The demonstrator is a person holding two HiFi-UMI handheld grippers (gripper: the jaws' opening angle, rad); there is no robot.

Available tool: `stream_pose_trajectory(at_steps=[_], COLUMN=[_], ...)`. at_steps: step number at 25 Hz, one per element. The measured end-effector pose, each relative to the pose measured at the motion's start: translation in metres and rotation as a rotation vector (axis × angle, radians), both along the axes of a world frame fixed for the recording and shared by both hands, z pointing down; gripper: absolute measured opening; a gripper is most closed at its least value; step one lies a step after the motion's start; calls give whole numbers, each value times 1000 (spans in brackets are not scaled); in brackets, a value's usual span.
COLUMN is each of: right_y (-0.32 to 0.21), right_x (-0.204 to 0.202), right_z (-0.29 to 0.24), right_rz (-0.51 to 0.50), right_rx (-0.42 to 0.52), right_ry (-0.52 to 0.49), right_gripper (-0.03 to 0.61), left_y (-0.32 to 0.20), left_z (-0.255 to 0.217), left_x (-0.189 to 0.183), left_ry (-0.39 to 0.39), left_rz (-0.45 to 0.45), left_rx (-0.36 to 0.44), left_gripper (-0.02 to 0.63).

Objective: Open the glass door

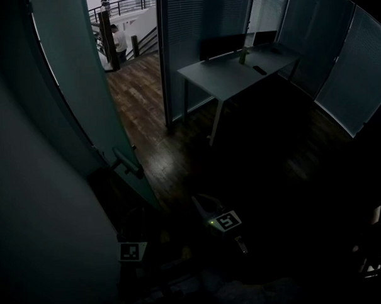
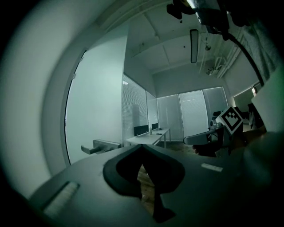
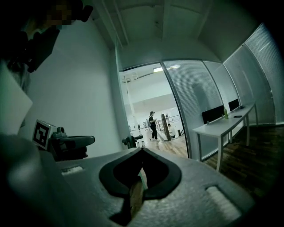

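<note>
The glass door [image 1: 80, 90] stands swung inward at the left, its lever handle [image 1: 126, 162] facing the room. My left gripper, known by its marker cube [image 1: 133, 251], sits low below the handle and apart from it. In the left gripper view its jaws [image 2: 142, 145] are shut with nothing in them, and the handle [image 2: 100, 145] lies ahead to the left. My right gripper [image 1: 200, 203] hangs right of the door edge. Its jaws [image 3: 142, 149] are also shut and hold nothing, with the handle [image 3: 132, 140] just beyond their tip.
Through the open doorway [image 3: 153, 115] a lit hall with wooden floor [image 1: 134, 87], a railing and people [image 1: 117, 41] shows. A white desk [image 1: 237, 67] with monitors stands at the back right. Glass walls with blinds [image 1: 337, 53] curve round the dark room.
</note>
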State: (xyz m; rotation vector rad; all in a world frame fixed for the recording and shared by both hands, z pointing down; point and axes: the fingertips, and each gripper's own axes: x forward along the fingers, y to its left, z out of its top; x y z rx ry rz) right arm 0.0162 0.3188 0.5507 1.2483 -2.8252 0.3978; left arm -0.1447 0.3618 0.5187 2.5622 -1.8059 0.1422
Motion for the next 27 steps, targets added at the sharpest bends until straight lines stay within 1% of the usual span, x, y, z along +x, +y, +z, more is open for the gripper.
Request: stream_pose_trajectory(at_steps=[9,12,20,27], right_y=[5,6,5,4], right_x=[1,1,1,1], right_z=[4,3,6,8], right_rz=[-5,-5,-11,-10], right_rx=[-1,-4,-4,-11], right_ry=[2,1,2,3], right_gripper=[2,2,2,2], left_y=[4,5,4,3], left_z=[0,0,3,5], left_x=[4,5,8,8], left_ry=[-20,-38,-40,-61], left_rz=[4,9,19,23], left_rx=[0,3,1,-7], left_gripper=[3,3,3,3])
